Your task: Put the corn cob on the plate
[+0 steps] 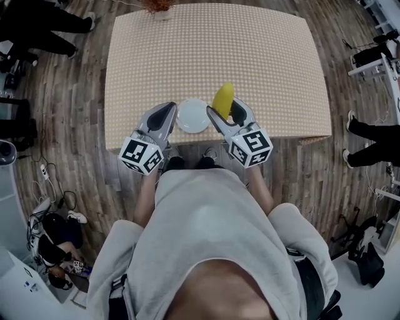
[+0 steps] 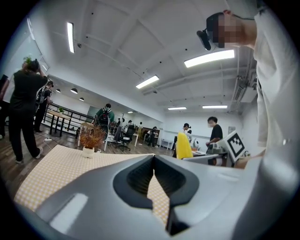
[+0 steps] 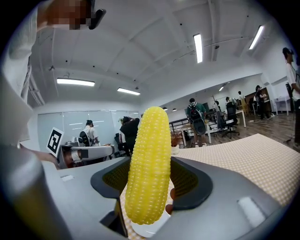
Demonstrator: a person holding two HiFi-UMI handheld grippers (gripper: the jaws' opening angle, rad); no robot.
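Note:
A yellow corn cob (image 3: 150,164) stands upright between the jaws of my right gripper (image 3: 149,185), which is shut on it. In the head view the cob (image 1: 223,100) hangs over the checkered table (image 1: 262,69), just right of a small white plate (image 1: 192,116). The plate's rim (image 3: 146,230) shows right under the cob's lower end. My left gripper (image 1: 165,112) hovers at the plate's left side, near the table's front edge. Its jaws (image 2: 153,161) are shut with nothing between them. From the left gripper view the cob (image 2: 183,146) shows at the right.
A small potted plant (image 1: 157,6) stands at the table's far edge, also seen as a plant (image 2: 90,138) in the left gripper view. People (image 1: 37,31) stand or sit on the wooden floor left and right of the table. Cables and bags (image 1: 50,237) lie at the lower left.

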